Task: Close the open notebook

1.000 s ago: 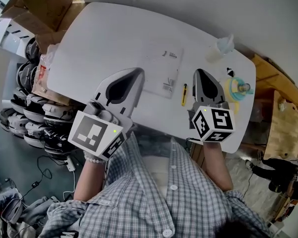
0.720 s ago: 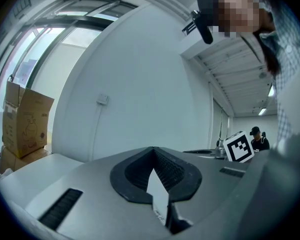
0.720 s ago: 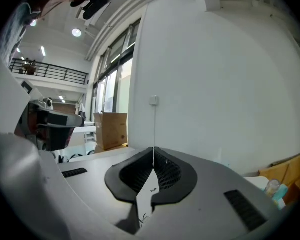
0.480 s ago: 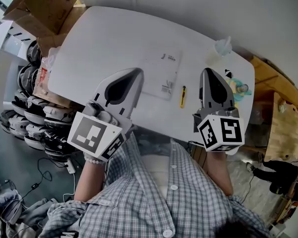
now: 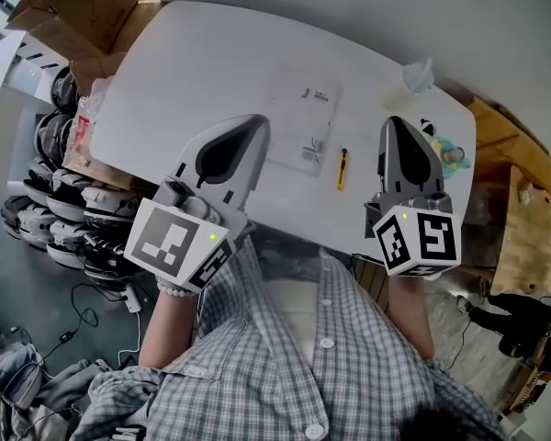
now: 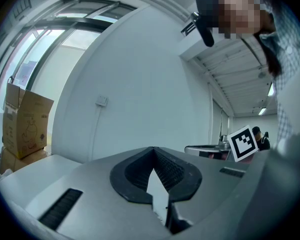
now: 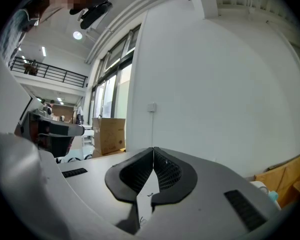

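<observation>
The white notebook [image 5: 303, 125] lies flat on the white table [image 5: 184, 62] as one pale rectangle with small print, between my two grippers. A yellow pen [image 5: 342, 168] lies just to its right. My left gripper [image 5: 260, 119] hovers over the table's near edge with its tip by the notebook's left side; its jaws are shut and empty [image 6: 153, 149]. To the right of the pen my right gripper [image 5: 392, 120] is held level above the table, also shut on nothing [image 7: 153, 148]. Neither gripper touches the notebook.
A clear plastic cup [image 5: 417, 75] and a small colourful toy [image 5: 445, 151] sit at the table's far right end. Cardboard boxes [image 5: 83, 7] and stacked helmets [image 5: 50, 145] stand left of the table, wooden furniture [image 5: 523, 237] to its right.
My right gripper has lifted and drifted to the right, away from the pen. The left gripper and the notebook have stayed where they were.
</observation>
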Demonstrator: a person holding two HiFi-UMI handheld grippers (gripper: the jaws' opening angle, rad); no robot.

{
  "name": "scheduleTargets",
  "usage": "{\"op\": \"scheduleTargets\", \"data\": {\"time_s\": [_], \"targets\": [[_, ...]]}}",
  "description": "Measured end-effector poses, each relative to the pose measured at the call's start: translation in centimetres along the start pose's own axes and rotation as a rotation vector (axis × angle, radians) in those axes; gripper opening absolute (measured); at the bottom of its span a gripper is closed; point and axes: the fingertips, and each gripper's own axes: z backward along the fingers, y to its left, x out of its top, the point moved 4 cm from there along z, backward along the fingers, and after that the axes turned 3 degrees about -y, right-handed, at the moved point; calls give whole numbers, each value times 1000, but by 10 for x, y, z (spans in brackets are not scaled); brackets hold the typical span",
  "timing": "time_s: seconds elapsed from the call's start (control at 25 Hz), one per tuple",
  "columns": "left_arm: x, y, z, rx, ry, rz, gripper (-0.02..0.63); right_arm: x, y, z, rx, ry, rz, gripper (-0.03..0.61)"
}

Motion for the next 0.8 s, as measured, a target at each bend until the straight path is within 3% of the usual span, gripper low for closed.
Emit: {"op": "scheduleTargets", "data": {"time_s": [0.8], "targets": [[-4, -2, 0, -10, 7, 8, 6, -11, -2, 3, -11, 34, -8, 21]]}}
